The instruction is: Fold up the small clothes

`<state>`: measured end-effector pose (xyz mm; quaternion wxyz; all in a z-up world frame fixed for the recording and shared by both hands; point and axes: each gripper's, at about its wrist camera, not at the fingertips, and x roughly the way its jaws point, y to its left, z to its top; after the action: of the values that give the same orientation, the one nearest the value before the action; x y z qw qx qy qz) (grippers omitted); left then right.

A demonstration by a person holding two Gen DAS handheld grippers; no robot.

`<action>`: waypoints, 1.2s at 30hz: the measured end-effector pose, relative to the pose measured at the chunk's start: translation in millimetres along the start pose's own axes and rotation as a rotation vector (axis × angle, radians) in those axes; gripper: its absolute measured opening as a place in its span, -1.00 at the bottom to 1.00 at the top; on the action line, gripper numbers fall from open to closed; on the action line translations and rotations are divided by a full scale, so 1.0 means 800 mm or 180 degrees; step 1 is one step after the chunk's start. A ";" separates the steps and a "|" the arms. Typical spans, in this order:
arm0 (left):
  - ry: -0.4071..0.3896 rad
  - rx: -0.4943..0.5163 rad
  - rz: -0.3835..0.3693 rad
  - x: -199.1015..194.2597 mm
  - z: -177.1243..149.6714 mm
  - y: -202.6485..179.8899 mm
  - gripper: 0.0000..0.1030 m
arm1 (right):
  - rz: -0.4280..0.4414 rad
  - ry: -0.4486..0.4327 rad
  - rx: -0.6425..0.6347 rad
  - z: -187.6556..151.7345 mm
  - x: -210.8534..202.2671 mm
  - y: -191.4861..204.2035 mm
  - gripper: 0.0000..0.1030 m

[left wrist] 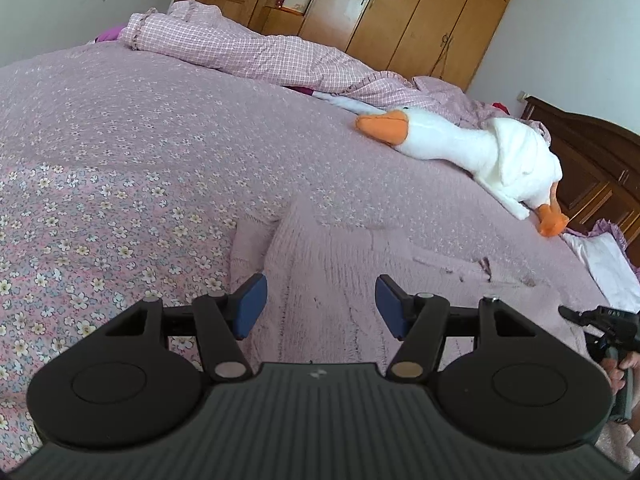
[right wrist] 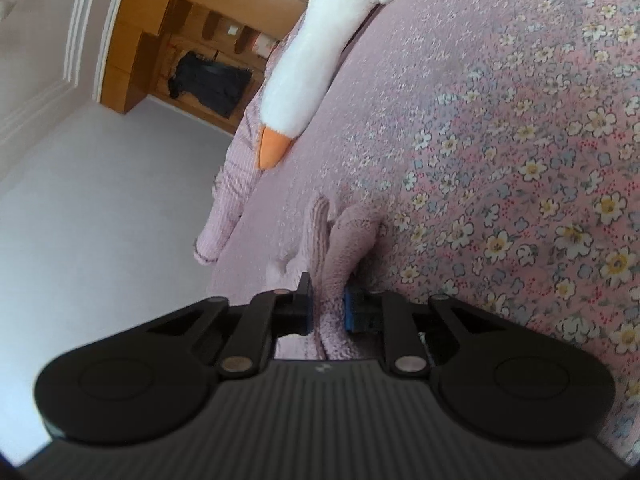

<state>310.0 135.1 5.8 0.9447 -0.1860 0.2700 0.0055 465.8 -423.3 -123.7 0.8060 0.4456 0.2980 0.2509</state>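
Our right gripper [right wrist: 326,308] pinches a bunched fold of the soft, limp pink knit garment [left wrist: 360,264]; our left gripper [left wrist: 320,304] hovers wide open, best placed at an edge

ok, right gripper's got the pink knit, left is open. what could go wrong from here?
1. The right gripper pinches a bunched wad of the pink knit garment, maybe several layers; a pull could drag the fold crooked.
2. The left gripper hangs open over the garment, pinning nothing, so the cloth may slide on the floral bedsheet.
3. The goose plush lies close beyond; a wide sweep might snag it.
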 end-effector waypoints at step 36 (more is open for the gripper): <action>-0.0474 -0.0011 0.0214 -0.074 0.012 0.091 0.31 | -0.2521 0.0212 -0.1401 -0.116 0.194 0.382 -0.68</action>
<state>256.2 211.7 18.3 0.9611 -0.1776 0.2051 0.0516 466.1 -121.2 62.4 0.9054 0.1070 0.4108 -0.0051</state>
